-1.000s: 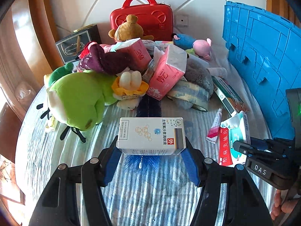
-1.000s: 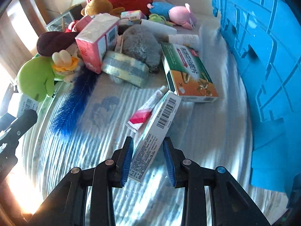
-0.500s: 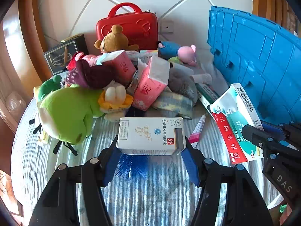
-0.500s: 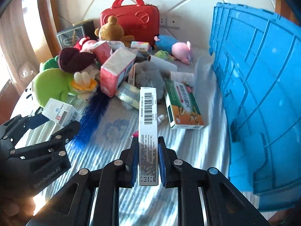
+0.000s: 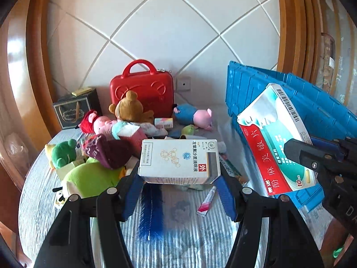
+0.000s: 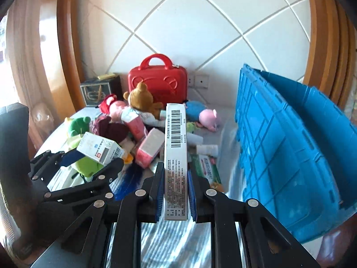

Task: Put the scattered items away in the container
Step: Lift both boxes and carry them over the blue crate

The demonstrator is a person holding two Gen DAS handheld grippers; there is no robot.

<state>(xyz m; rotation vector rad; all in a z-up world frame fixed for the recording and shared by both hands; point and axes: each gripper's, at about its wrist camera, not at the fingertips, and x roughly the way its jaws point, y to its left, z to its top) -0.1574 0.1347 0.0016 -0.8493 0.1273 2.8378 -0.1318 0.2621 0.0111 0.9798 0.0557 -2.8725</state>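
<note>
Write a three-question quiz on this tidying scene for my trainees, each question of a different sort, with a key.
1. True or false: the left gripper is empty.
2. Which side of the flat medicine box faces the right gripper's own camera? A) barcode edge B) red and teal face
3. Fill in: the blue crate stands to the ___ of the toy pile in both views.

Key
1. False; it grips the white carton by its ends.
2. A
3. right

crate (image 6: 290, 156) right | toy pile (image 6: 125, 122) left (suitcase (image 6: 157, 80) behind)
</note>
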